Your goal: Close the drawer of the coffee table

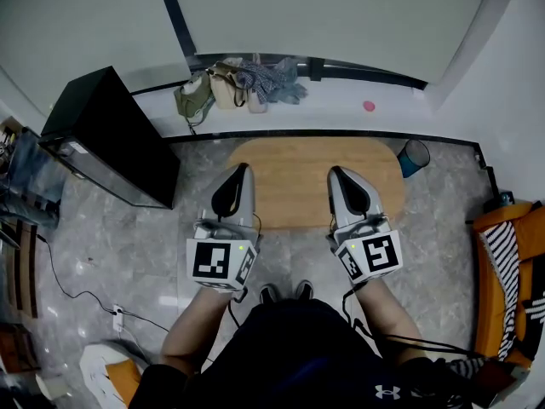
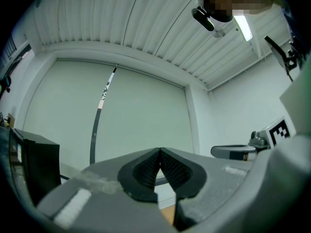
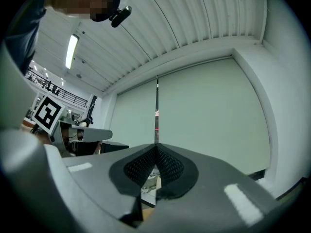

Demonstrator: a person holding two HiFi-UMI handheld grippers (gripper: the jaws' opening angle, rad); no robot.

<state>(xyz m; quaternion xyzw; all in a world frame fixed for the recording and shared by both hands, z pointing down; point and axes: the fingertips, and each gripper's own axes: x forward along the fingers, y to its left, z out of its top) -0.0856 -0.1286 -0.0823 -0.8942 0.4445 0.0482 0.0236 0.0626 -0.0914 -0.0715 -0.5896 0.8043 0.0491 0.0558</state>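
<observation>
An oval wooden coffee table (image 1: 289, 156) stands on the tiled floor in front of me in the head view; no drawer shows from above. My left gripper (image 1: 243, 170) hangs over the table's near left part, its jaws shut with nothing between them. My right gripper (image 1: 335, 174) hangs over the near right part, also shut and empty. In the left gripper view the left gripper (image 2: 159, 150) points about level at a pale blind, pads touching. In the right gripper view the right gripper (image 3: 155, 147) does the same.
A black cabinet (image 1: 111, 135) stands left of the table. Bags and cloth (image 1: 243, 83) lie on a low ledge by the far wall. A blue bin (image 1: 414, 156) sits at the table's right end. An orange seat with striped cloth (image 1: 511, 262) is at the right. Cables (image 1: 81, 296) cross the floor at left.
</observation>
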